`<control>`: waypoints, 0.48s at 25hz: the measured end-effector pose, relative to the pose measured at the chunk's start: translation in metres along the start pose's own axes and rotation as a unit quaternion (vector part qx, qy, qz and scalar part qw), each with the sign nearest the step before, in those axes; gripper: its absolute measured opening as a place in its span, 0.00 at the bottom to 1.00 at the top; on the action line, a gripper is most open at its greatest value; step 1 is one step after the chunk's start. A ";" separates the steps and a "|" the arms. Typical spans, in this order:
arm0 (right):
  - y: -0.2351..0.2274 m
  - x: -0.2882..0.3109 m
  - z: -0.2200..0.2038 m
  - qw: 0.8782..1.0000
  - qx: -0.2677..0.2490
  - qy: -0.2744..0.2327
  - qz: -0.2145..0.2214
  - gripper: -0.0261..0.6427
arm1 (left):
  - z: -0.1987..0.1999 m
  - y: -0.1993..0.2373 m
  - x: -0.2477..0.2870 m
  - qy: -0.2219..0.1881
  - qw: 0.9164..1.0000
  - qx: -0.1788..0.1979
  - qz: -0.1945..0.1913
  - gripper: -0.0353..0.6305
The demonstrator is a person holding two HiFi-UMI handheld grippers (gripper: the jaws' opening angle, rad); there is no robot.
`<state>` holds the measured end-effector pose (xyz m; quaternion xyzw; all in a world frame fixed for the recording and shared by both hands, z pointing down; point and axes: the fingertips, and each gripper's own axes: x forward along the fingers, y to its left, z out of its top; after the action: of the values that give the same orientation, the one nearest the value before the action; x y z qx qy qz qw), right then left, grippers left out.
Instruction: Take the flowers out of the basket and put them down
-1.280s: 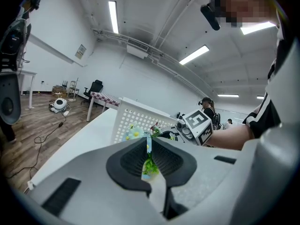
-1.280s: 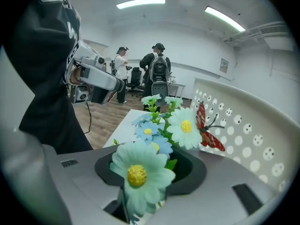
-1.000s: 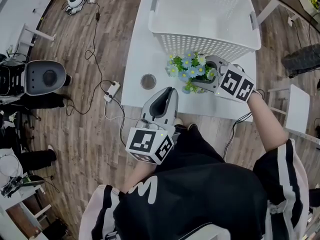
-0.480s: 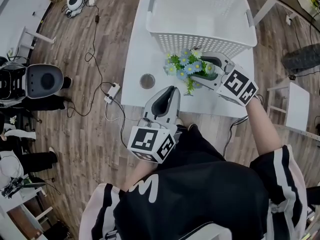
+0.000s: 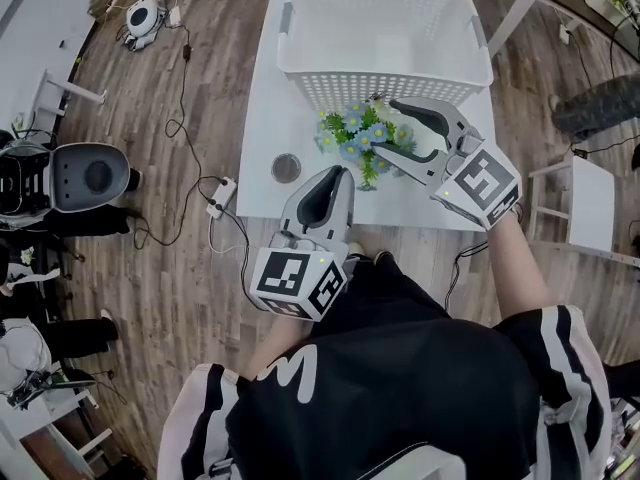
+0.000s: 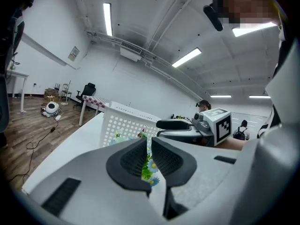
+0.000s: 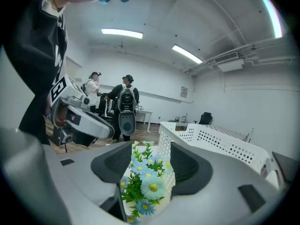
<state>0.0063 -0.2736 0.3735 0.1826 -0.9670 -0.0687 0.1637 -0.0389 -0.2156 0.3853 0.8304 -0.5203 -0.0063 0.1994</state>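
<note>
Right gripper [image 7: 150, 150] wide, just opened, flowers [image 7: 143, 183] loose between in its view; left gripper [image 6: 149, 145] closed, empty

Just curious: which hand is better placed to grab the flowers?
Right, probably: the right tongs, just opened, frame the blue artificial flower bunch, ungripped. The left tongs are shut, back at the white table edge.

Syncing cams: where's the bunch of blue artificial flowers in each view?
Head view: blue artificial flowers at centre, just in front of the white perforated plastic basket.
Left gripper view: low centre, glimpsed through the narrow jaw gap.
Right gripper view: low centre, between wide-apart jaws.
Shared landmark: the basket.
</note>
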 end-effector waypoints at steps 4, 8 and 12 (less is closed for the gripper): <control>0.000 -0.015 0.017 0.999 -0.009 -0.017 -0.037 0.41 | 0.004 -0.003 0.004 -0.006 1.000 0.006 -0.008 0.10; 0.004 -0.028 0.033 0.996 -0.013 -0.050 -0.071 0.41 | 0.011 -0.012 0.009 -0.012 1.000 0.015 -0.023 0.10; 0.005 -0.037 0.046 0.988 -0.005 -0.097 -0.119 0.28 | 0.015 -0.014 0.015 -0.015 0.999 0.020 -0.034 0.10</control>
<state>0.0214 -0.2519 0.3203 0.2879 -0.9494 -0.1097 0.0602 -0.0229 -0.2281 0.3694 0.8513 -0.4945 -0.0150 0.1744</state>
